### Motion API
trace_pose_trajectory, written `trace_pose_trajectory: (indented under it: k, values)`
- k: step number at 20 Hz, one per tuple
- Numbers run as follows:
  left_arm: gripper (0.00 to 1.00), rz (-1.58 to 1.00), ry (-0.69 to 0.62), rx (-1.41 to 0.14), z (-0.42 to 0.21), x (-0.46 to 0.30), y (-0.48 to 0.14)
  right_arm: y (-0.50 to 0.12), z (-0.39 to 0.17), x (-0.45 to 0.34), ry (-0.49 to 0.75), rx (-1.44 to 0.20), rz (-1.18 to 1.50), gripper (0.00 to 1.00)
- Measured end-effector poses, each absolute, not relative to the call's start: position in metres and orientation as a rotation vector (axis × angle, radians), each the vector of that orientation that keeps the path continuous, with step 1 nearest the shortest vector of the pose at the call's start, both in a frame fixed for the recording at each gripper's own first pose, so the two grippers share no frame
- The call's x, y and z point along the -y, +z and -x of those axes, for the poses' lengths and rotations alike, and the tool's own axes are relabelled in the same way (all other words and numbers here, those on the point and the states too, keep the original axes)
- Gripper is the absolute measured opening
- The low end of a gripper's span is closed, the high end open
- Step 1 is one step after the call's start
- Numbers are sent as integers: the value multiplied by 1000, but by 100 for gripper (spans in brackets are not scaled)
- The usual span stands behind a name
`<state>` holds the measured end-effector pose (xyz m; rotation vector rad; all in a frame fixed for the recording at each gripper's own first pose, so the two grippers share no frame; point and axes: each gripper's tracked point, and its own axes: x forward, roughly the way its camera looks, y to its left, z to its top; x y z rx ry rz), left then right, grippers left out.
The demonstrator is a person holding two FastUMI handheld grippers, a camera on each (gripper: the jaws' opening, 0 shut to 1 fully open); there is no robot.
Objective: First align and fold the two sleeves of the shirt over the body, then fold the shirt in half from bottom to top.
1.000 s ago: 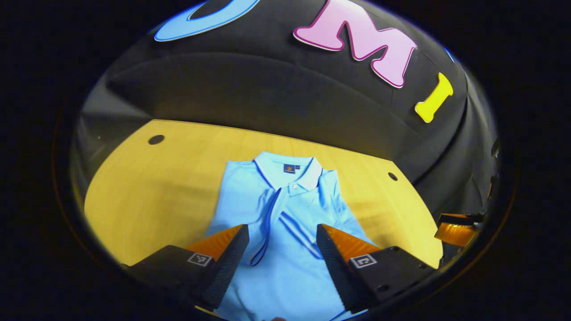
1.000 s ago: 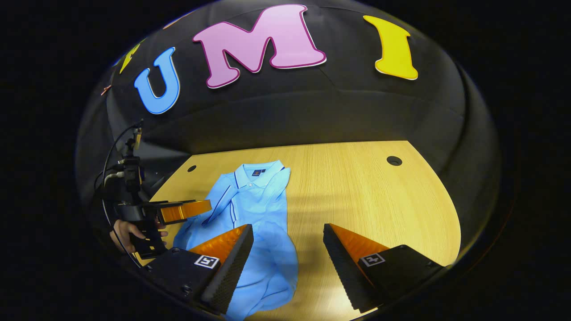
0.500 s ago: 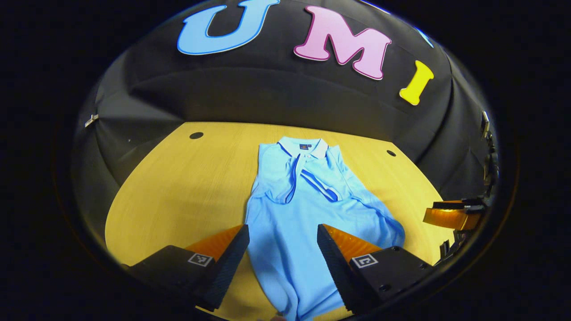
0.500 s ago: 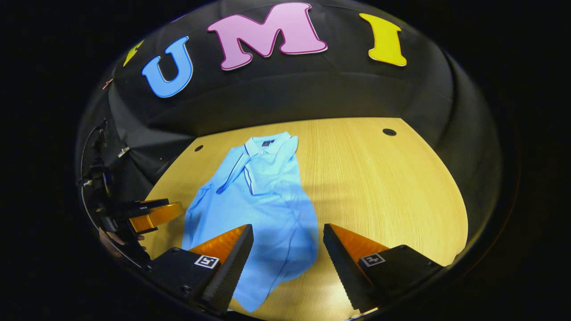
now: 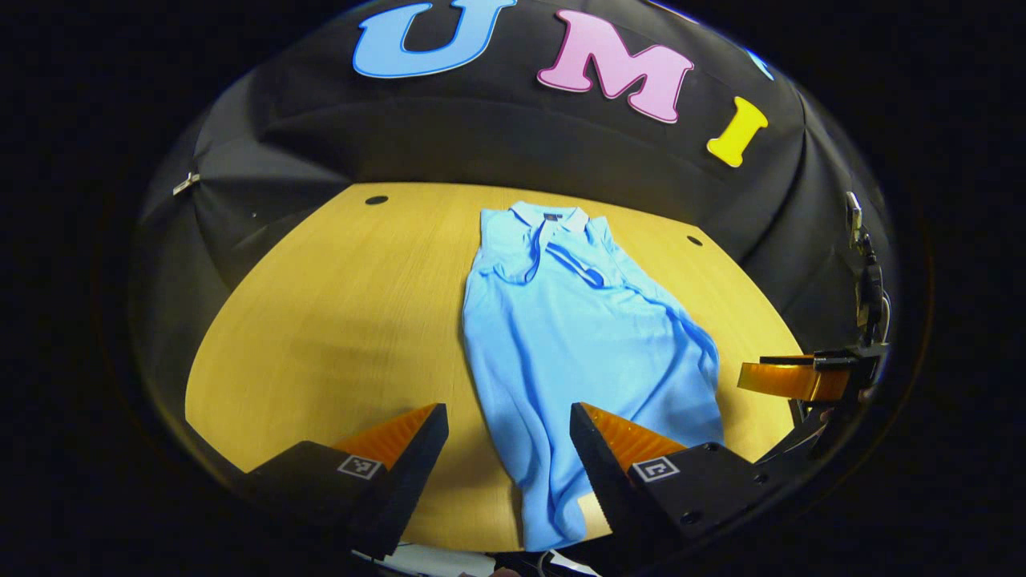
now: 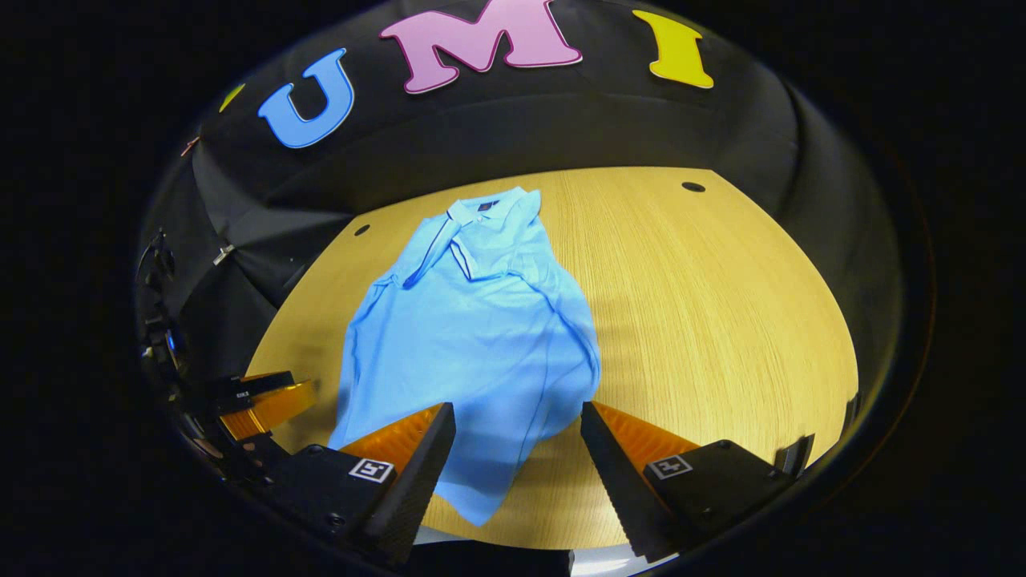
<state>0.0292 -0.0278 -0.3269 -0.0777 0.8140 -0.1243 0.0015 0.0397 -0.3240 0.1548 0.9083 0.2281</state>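
- A light-blue short-sleeved polo shirt (image 5: pixel 577 336) lay flat on the yellow wooden tabletop (image 5: pixel 337 320), collar toward the black booth wall and hem toward the near edge.
- Both sleeves were folded in over the shirt's chest just below the collar; their dark-piped cuffs crossed the placket.
- The hem had not been folded up; its near corner reached the tabletop's front edge, where the left tool's finger cut it off from sight.
- The left tool (image 5: pixel 507 449) hung above the shirt's hem, fingers spread wide apart and holding nothing.
- The right tool (image 6: pixel 517 449) hung over the shirt's lower right side, fingers likewise spread wide with nothing between them.
- In the right gripper view, the shirt (image 6: pixel 473 328) bulged in a soft ridge along its right edge.
- Each view caught the other tool at its rim, off the shirt's side, too cropped to make out its fingers' spacing.
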Motion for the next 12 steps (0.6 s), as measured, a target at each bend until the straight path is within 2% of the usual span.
trace_pose_trajectory:
  k: [7,12]
  values:
    - [98,66,-105,-904,26,43,-365,-362,40,-47,210,-986,-161,99]
    - [99,5,-61,-924,32,43,-382,-381,51,-49,206,-1012,-128,98]
